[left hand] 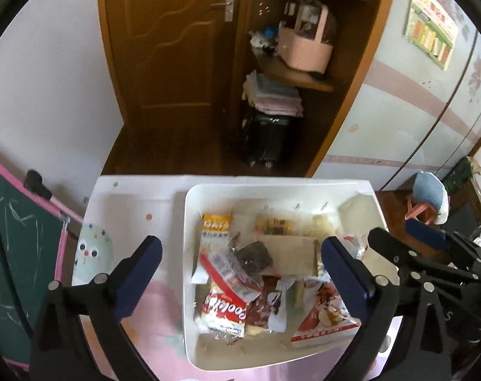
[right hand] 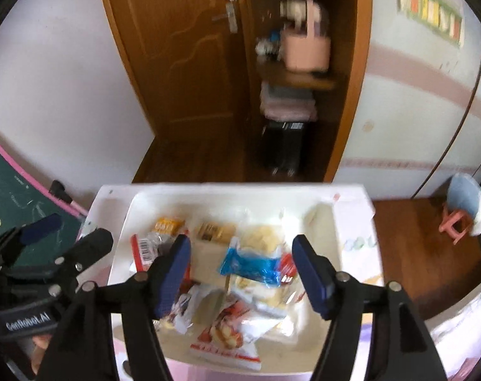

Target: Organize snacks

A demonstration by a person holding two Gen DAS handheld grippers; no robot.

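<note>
A white bin stands on the table and holds several snack packets. Among them are a yellow oats packet, a red cookie packet and a red-and-white packet. My left gripper hangs open and wide above the bin, over a clear zip bag with a red strip, with no pad touching it. In the right wrist view my right gripper is open over the same bin, and a blue packet lies below its fingers, untouched. Each gripper shows at the edge of the other's view.
The bin rests on a white table with a pastel print. Behind it are a wooden door, open shelves with a pink basket and a black suitcase. A green chalkboard stands left, a small pink stool right.
</note>
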